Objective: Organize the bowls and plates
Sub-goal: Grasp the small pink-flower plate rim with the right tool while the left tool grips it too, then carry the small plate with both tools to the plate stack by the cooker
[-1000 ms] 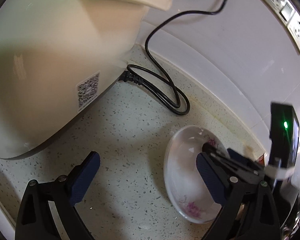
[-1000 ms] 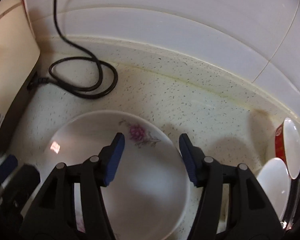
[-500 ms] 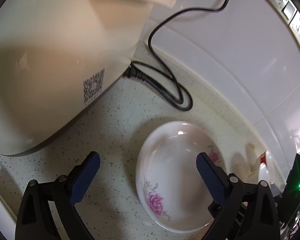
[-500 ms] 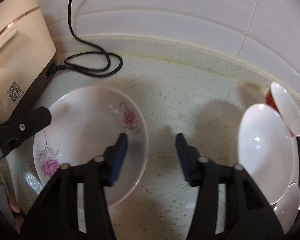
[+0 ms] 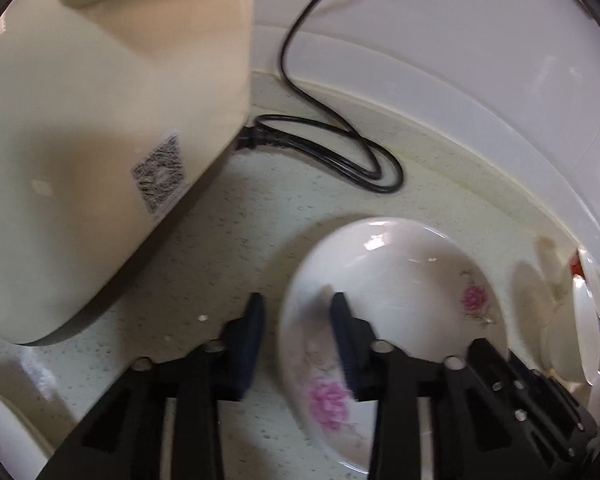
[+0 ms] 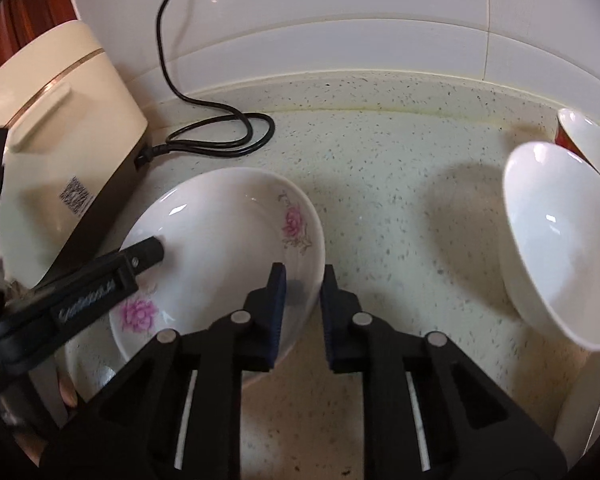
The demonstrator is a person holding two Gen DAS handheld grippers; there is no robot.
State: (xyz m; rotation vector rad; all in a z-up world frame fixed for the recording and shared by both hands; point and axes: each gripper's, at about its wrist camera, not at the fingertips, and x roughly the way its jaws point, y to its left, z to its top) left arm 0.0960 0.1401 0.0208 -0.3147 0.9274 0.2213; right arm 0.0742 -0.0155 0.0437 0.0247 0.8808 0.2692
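A white bowl with pink flowers sits on the speckled counter. My left gripper straddles its left rim, one finger outside and one inside, jaws partly closed with a gap left. My right gripper straddles the bowl's right rim, jaws narrow; I cannot tell if the pads touch the rim. The left gripper's finger shows over the bowl in the right wrist view. A large plain white bowl stands tilted at the right, with a red-and-white bowl behind it.
A cream rice cooker stands at the left with its black cord coiled against the white tiled wall. Another flowered dish shows at the lower left. More white dishes stand at the right edge.
Both grippers have narrowed their jaws and now straddle opposite rims of the flowered bowl. The right gripper has drawn back, and the rack of bowls shows at the right.
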